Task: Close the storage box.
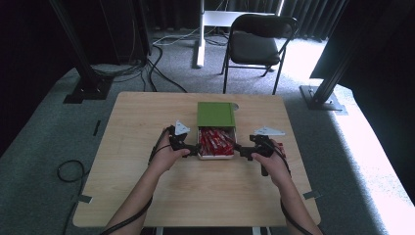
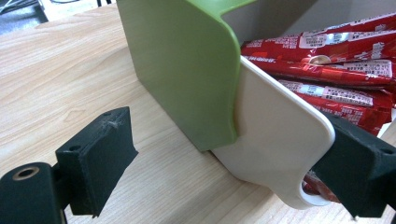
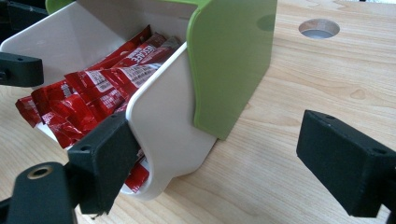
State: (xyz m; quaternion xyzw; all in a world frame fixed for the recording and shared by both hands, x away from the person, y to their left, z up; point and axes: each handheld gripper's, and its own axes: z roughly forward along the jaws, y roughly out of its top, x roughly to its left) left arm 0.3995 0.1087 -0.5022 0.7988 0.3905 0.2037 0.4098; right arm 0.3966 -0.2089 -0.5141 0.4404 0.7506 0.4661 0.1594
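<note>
flanking one white tray [image 1: 216, 156] of red packets [image 1: 215, 141], two grippers, left [image 1: 192, 151] and right [image 1: 241, 151], gape wide.

both forearms come in from the bottom of the high view and angle inward toward each other. the left hand [image 1: 169, 152] holds the left gripper [image 1: 192, 151], which points right with its jaws spread wide apart. the right hand [image 1: 273, 159] holds the right gripper [image 1: 241, 150], which points left, its jaws likewise set wide. the two grippers face each other, near but apart, low over the bench [image 1: 147, 127].
</note>
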